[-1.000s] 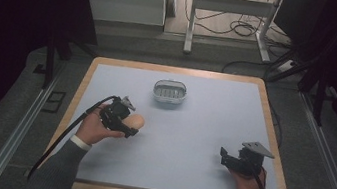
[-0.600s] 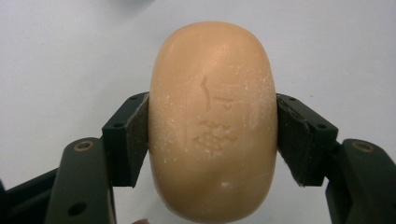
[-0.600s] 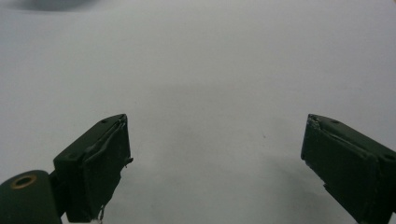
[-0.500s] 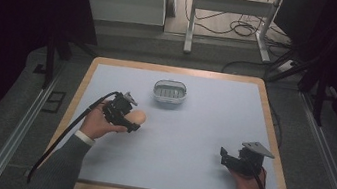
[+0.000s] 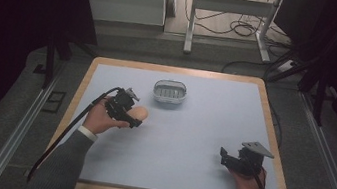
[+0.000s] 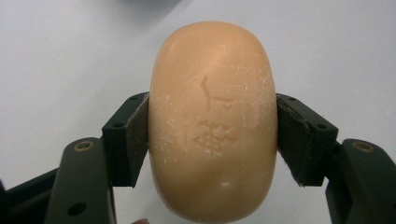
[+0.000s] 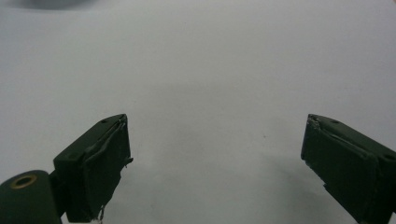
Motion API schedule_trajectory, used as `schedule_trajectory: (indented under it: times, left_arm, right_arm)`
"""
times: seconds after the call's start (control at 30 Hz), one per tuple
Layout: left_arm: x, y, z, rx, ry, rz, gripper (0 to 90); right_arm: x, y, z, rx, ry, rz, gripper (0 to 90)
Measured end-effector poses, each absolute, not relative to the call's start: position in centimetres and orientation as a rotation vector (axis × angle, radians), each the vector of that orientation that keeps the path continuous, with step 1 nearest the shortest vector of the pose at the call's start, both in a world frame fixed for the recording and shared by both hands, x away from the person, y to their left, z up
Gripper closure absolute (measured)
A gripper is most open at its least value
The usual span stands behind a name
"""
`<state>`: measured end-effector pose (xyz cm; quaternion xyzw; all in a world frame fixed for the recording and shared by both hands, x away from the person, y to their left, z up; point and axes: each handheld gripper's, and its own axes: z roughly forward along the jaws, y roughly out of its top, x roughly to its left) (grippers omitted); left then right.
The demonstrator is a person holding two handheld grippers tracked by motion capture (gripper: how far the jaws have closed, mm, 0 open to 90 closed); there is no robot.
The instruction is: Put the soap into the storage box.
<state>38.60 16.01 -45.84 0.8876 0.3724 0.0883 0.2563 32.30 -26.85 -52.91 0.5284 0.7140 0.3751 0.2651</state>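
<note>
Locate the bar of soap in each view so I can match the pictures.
High view: the soap sits left of centre, at the left gripper, near the grey dish.
Left gripper view: soap at centre, clamped between both jaws.
Right gripper view: no soap; open jaws over the table.
Shared landmark: the pale blue tabletop.

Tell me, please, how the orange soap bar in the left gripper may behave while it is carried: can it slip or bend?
The soap bar looks solid, so probably stiff. Its rounded, smooth sides meet the left gripper pads over little area, so it might slip or twist.
</note>
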Motion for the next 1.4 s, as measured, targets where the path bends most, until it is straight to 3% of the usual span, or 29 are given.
schedule_trajectory:
  times: [1.4]
  left_arm:
    - [41.4, 14.6, -43.5, 2.393, 0.981, 0.235, 32.5]
  right_arm:
    - [32.3, -26.8, -52.9, 1.43, 1.932, 1.014, 8.3]
